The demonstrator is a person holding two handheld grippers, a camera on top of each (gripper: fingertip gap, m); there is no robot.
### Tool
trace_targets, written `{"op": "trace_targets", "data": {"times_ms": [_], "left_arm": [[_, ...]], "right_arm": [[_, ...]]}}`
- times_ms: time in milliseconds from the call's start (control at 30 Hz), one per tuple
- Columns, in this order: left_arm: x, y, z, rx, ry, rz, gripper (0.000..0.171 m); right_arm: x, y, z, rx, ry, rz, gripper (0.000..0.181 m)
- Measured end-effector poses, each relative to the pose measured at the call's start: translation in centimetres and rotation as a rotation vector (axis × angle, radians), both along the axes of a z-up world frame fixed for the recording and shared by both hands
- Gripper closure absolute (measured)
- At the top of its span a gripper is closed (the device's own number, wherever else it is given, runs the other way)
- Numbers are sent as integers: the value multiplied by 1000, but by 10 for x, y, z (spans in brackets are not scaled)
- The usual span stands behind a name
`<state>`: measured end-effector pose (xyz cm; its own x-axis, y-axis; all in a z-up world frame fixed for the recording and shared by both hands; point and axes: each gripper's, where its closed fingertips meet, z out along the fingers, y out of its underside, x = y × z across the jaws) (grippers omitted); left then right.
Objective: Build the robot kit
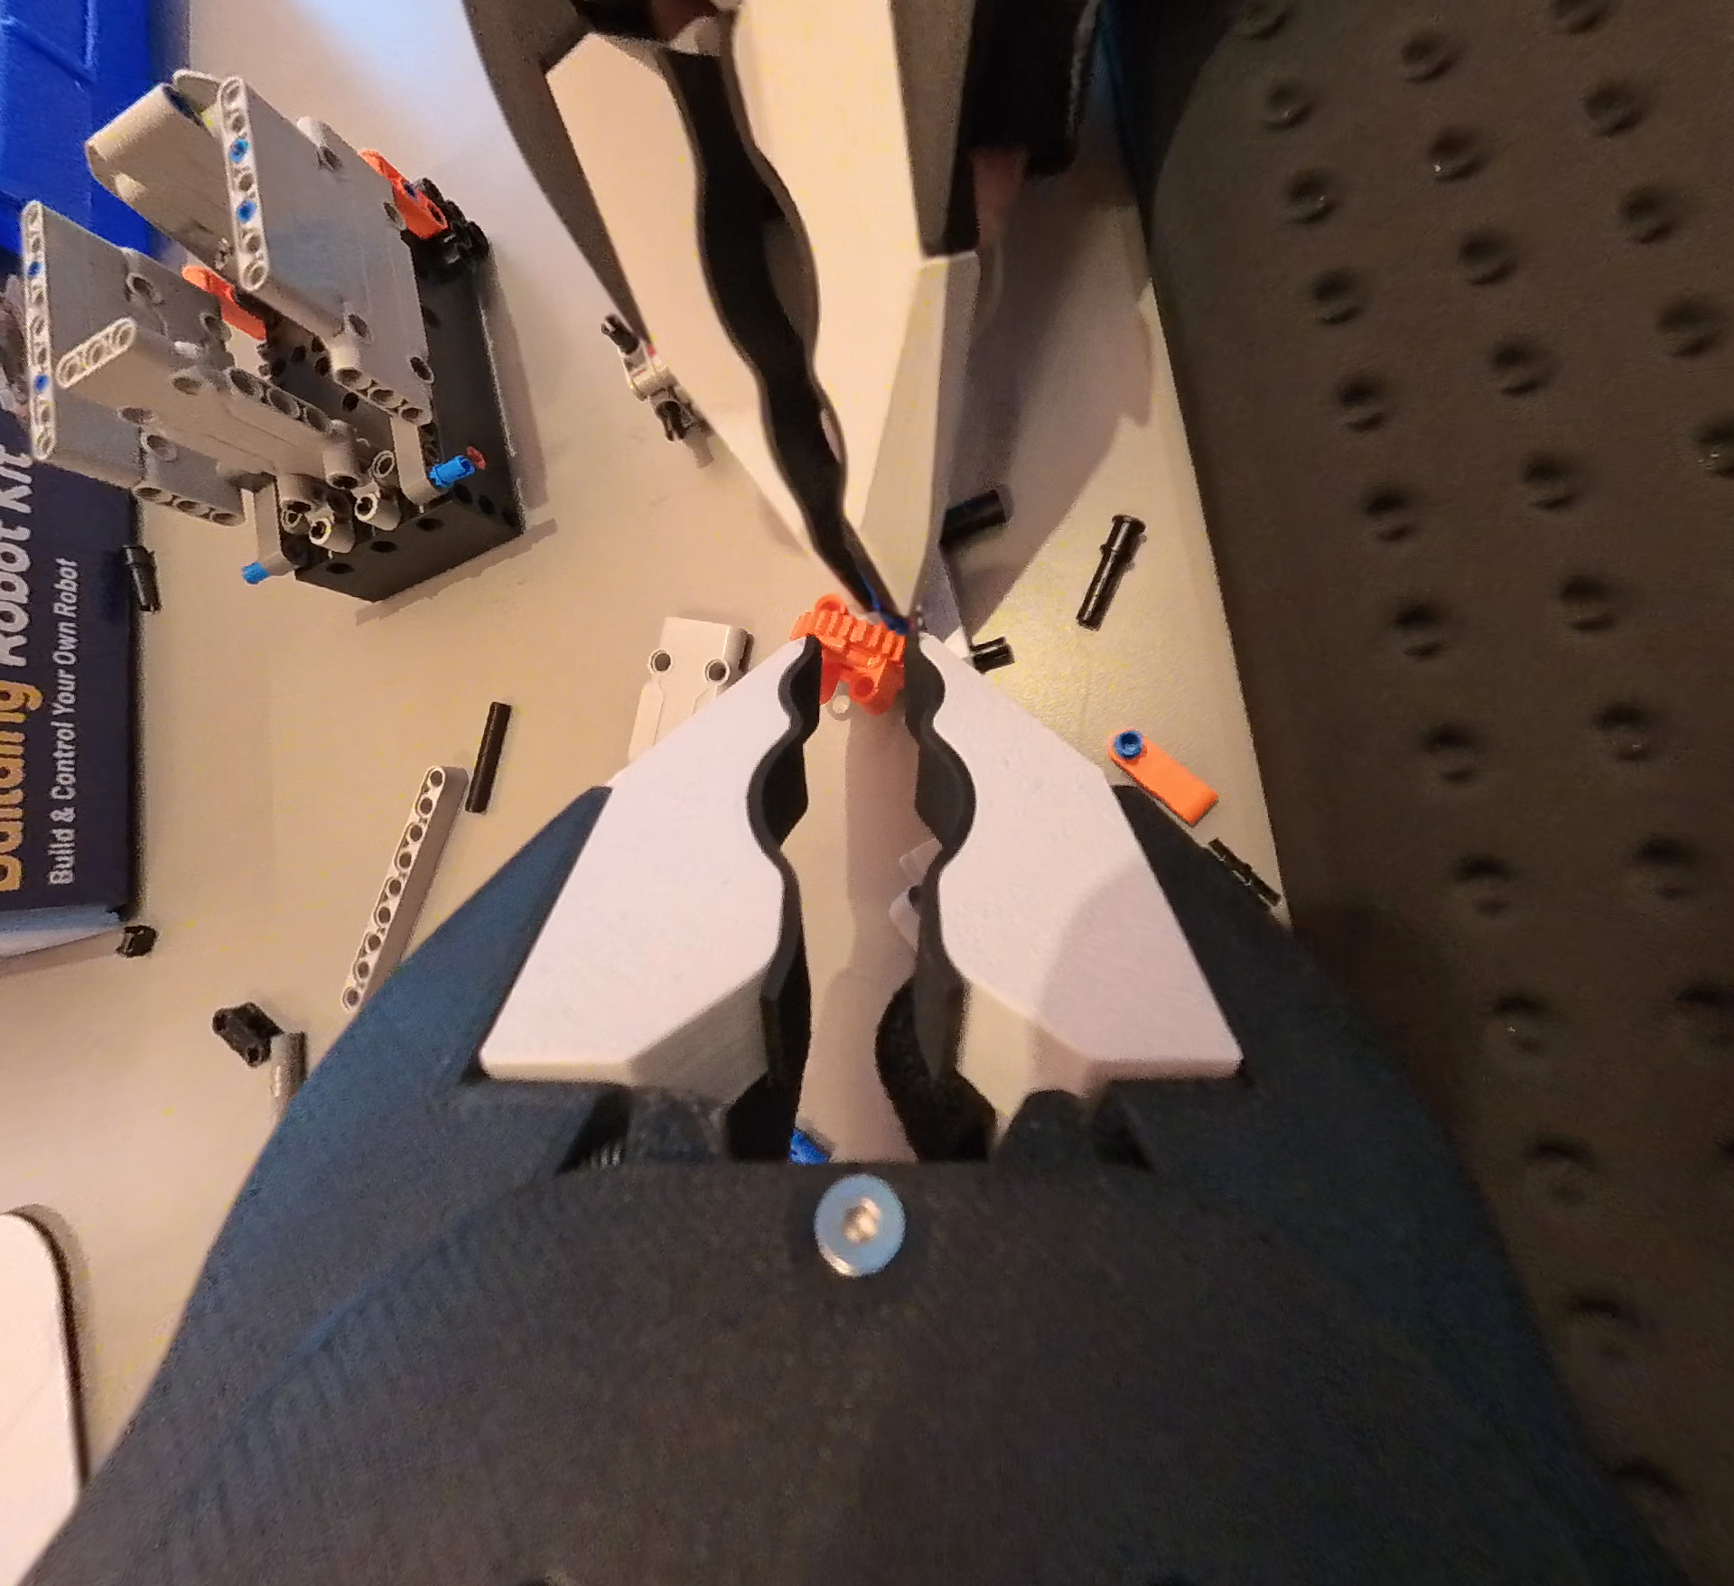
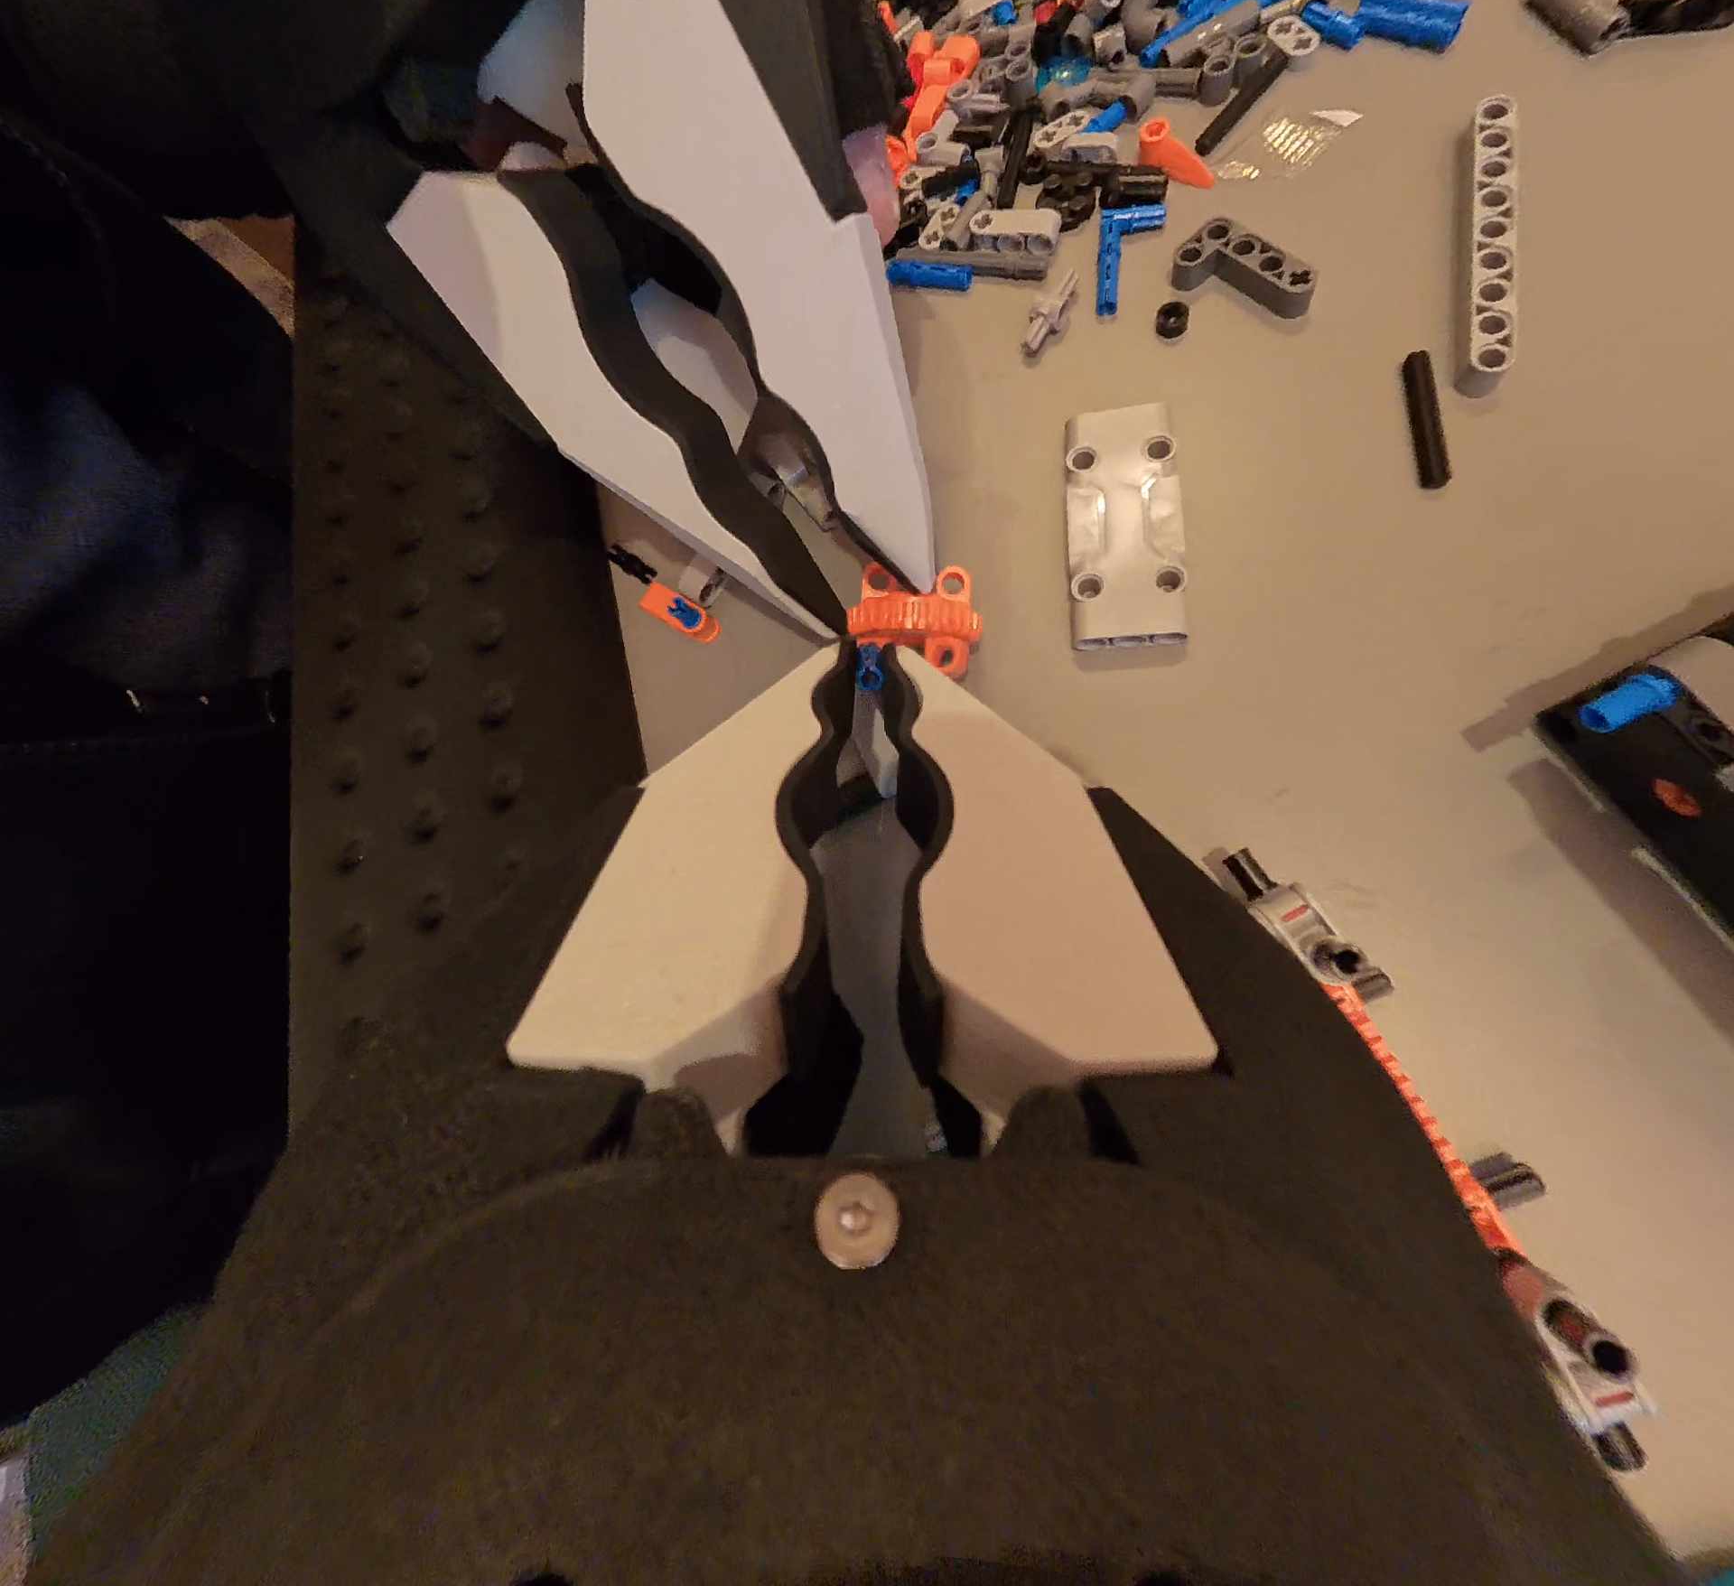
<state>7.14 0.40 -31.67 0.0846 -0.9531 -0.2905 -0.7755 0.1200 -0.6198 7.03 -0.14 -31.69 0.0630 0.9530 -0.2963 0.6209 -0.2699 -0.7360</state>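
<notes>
The orange toothed piece (image 1: 852, 657) is pinched at the fingertips of the left gripper (image 1: 859, 668), held above the pale bench (image 1: 582, 659). The right gripper (image 2: 871, 666) meets it tip to tip, its fingers pressed onto a small blue pin (image 2: 870, 666) whose end touches the orange piece. In the left wrist view the right gripper comes down from above, its tips against the piece's upper edge. Just beside the tips lies a grey panel (image 2: 1124, 526), and nearer the bench edge an orange flat piece with a blue pin (image 1: 1162, 773). Black pins (image 1: 1109, 571) and a long grey holed beam (image 1: 405, 882) lie scattered around. Farther left stands a grey and black built assembly (image 1: 281, 359) beside a dark blue booklet (image 1: 66, 696). A heap of loose blue, grey, orange and black parts (image 2: 1107, 40) lies farther off. A black studded mat (image 1: 1464, 603) borders the bench
</notes>
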Motion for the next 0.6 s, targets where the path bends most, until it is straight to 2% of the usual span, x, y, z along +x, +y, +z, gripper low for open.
{"op": "trace_targets", "data": {"times_ms": [433, 600], "left_arm": [[-1, 1, 0, -49, -29, 6, 157], [0, 1, 0, -58, -35, 3, 157]], "right_arm": [[3, 19, 11, 50, 46, -93, 178], [2, 18, -6, 92, -48, -76, 178]]}}
